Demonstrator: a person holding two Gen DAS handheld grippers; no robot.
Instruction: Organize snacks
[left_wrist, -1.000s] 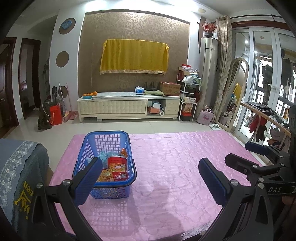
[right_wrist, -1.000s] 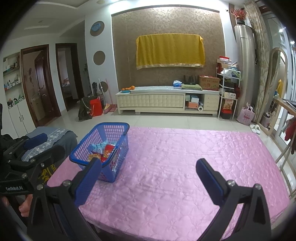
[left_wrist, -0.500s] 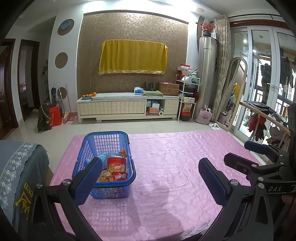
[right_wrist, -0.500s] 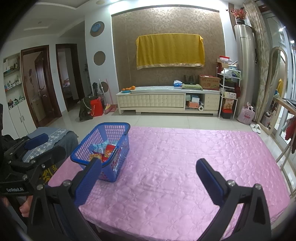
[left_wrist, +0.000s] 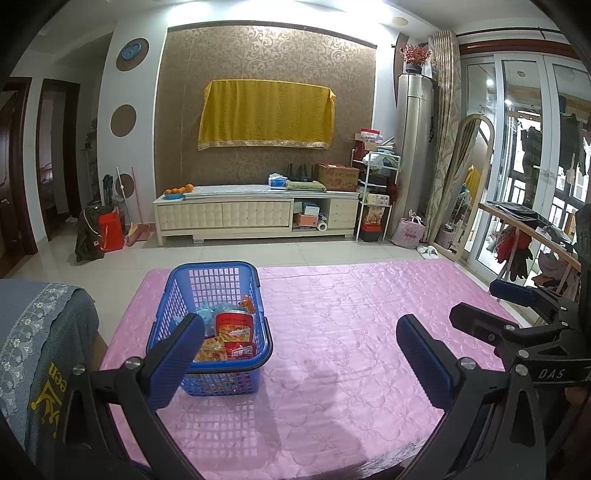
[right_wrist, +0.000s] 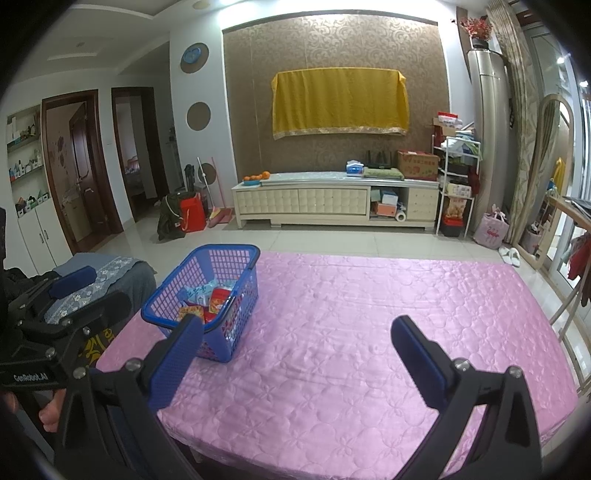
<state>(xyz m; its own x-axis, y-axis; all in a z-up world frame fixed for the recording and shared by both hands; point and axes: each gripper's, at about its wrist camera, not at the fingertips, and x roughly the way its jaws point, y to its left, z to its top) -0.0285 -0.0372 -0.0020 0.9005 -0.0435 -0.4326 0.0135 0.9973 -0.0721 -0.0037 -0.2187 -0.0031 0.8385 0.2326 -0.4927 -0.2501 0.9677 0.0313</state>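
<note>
A blue plastic basket (left_wrist: 210, 275) stands on the left part of a pink quilted table (left_wrist: 351, 317). It holds several snack packs, among them a red pack (left_wrist: 233, 329). The basket also shows in the right wrist view (right_wrist: 221, 262). My left gripper (left_wrist: 301, 356) is open and empty, low over the table's near edge, with its left finger in front of the basket. My right gripper (right_wrist: 295, 354) is open and empty, to the right of the basket. Each gripper shows at the edge of the other's view.
A grey-blue cloth-covered chair (left_wrist: 33, 332) stands at the table's left. A cream TV cabinet (left_wrist: 255, 216) and a cluttered shelf (left_wrist: 375, 192) stand at the far wall. A wooden rack with clothes (left_wrist: 524, 240) stands at the right.
Both views have shifted very slightly. The basket and the grippers' opening are unchanged.
</note>
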